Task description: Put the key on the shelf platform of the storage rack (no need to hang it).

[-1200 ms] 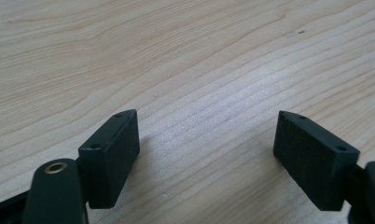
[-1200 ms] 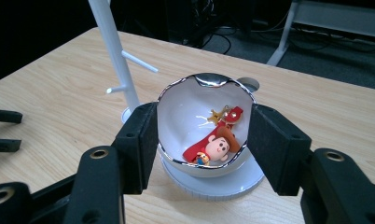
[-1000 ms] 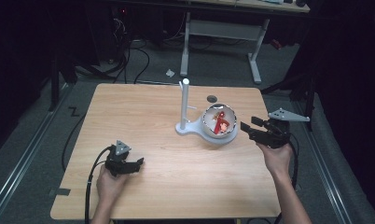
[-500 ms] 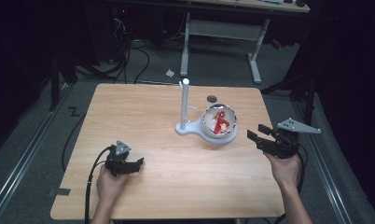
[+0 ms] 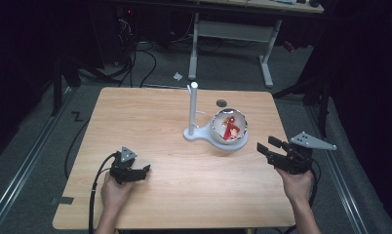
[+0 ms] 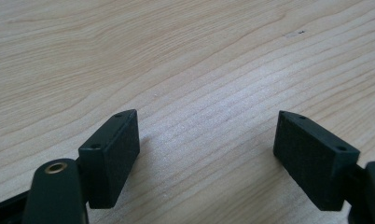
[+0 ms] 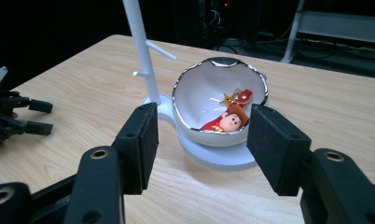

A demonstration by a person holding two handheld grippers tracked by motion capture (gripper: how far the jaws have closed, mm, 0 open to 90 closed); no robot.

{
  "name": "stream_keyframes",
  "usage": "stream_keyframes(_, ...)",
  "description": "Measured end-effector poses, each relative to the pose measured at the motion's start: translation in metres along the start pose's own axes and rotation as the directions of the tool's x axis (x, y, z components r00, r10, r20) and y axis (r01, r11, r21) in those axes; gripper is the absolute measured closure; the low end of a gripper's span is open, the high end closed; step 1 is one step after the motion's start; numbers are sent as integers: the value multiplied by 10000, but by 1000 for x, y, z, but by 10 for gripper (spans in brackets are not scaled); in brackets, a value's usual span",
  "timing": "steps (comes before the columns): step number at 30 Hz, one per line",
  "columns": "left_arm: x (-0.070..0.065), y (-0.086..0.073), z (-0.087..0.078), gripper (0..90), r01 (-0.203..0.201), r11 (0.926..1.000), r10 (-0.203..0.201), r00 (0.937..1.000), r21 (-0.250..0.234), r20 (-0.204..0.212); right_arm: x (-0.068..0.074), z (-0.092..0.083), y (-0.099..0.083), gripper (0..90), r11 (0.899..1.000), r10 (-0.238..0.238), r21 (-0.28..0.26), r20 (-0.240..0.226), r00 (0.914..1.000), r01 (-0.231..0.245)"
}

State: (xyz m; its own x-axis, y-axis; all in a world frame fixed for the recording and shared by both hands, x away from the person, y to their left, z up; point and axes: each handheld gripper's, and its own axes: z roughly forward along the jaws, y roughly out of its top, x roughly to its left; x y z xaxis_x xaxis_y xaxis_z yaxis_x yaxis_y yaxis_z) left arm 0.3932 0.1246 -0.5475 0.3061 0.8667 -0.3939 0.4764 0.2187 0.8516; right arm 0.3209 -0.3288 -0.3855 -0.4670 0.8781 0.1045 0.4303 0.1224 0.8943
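A white bowl with a silver rim sits on the round base of a white stand at the table's middle right. A red toy figure with a gold star charm lies inside it. My right gripper hovers to the right of the bowl, pointing at it, open with nothing between its pads. In the right gripper view the bowl and toy lie beyond the jaws of the right gripper. My left gripper rests open at the front left, over bare wood in its own view.
The wooden table has a small dark round spot behind the bowl. The stand's post carries short side pegs. The left gripper lies far left in the right gripper view. Desk legs and cables stand beyond the far edge.
My right gripper has drawn back from the bowl toward the near right of the table, jaws equally wide. The left gripper, bowl and stand have not moved.
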Motion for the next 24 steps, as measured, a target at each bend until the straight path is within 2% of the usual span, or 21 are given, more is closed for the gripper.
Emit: stream_keyframes(24, 0, 0, 0, 228, -2, 10000, 2, 10000, 3, 1, 21, 29, -29, 437, 9993, 194, 327, -835, 9963, -167)
